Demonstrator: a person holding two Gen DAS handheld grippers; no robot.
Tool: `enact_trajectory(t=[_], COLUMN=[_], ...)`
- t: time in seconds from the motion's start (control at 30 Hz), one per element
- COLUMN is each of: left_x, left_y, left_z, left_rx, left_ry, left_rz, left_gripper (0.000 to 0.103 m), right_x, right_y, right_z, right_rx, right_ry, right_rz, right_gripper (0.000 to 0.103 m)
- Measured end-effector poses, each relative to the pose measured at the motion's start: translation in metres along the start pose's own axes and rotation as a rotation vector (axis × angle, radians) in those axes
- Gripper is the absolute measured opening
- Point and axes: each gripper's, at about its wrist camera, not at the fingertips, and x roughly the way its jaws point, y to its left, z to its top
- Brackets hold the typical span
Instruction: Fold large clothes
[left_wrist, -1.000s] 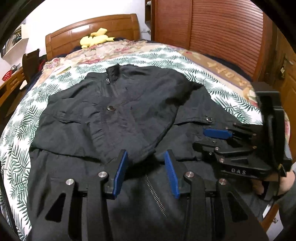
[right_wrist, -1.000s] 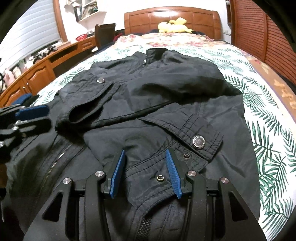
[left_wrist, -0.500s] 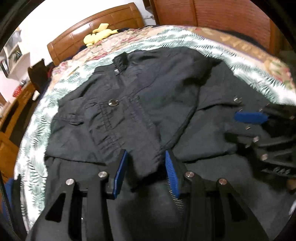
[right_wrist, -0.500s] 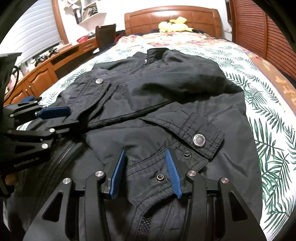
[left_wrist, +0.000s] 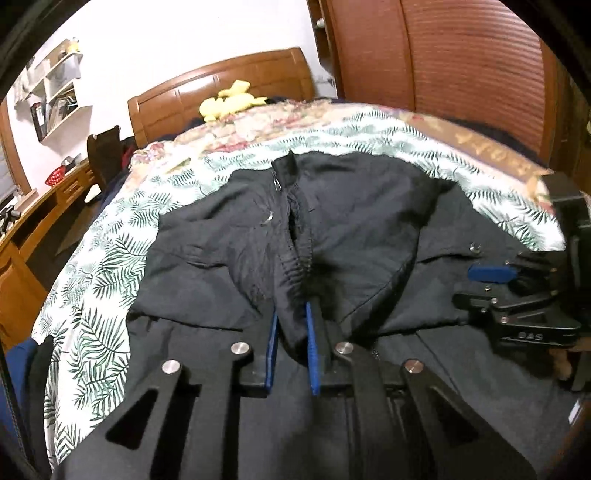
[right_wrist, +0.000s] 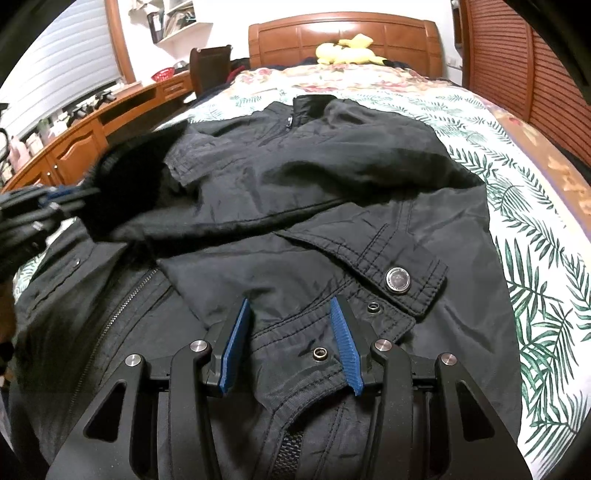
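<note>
Bed (left_wrist: 110, 258) w/ leaf-print sheet carries the black jacket (right_wrist: 295, 192), spread front-up, collar toward the headboard (right_wrist: 343, 40), sleeves folded in over the chest. Yellow plush (right_wrist: 347, 50) sits by the headboard, well apart from the jacket.

Vs 0.5 s ago: left gripper (left_wrist: 291, 332) had its blue pads wide apart over a fold of cloth; now they're drawn close w/ a bunched ridge of jacket pinched between them. That ridge stands up, pulled into gathers toward the zip, where it lay flat before. In right wrist view the left gripper (right_wrist: 33, 221) was sharp & lying low at left edge; now it's blurred, w/ dark fabric (right_wrist: 129, 177) lifted next to it.

Right gripper (right_wrist: 291, 339) unchanged: fingers spread, resting on the sleeve cuff (right_wrist: 369, 295), nothing clamped. Snap button (right_wrist: 398, 279) just beyond its right finger, small eyelet (right_wrist: 319, 353) between the pads, same spots as before.
</note>
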Motion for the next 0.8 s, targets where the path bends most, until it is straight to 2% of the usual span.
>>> enact_trajectory(t=[0.23, 0.53, 0.8], left_x=[-0.027, -0.037, -0.053], left_y=[0.006, -0.005, -0.003], left_z=[-0.012, -0.041, -0.066], left_rx=[-0.048, -0.067, -0.097], left_ry=[-0.041, 0.016, 0.024], left_rz=[-0.036, -0.079, -0.102], left_gripper=[0.011, 0.014, 0.018], right_x=[-0.005, -0.006, -0.006], right_y=[0.002, 0.003, 0.003], right_z=[-0.001, -0.003, -0.003], right_rx=[-0.007, -0.007, -0.007], right_ry=[-0.032, -0.034, -0.035], right_rz=[-0.019, -0.022, -0.022], right_gripper=[0.045, 0.045, 0.045])
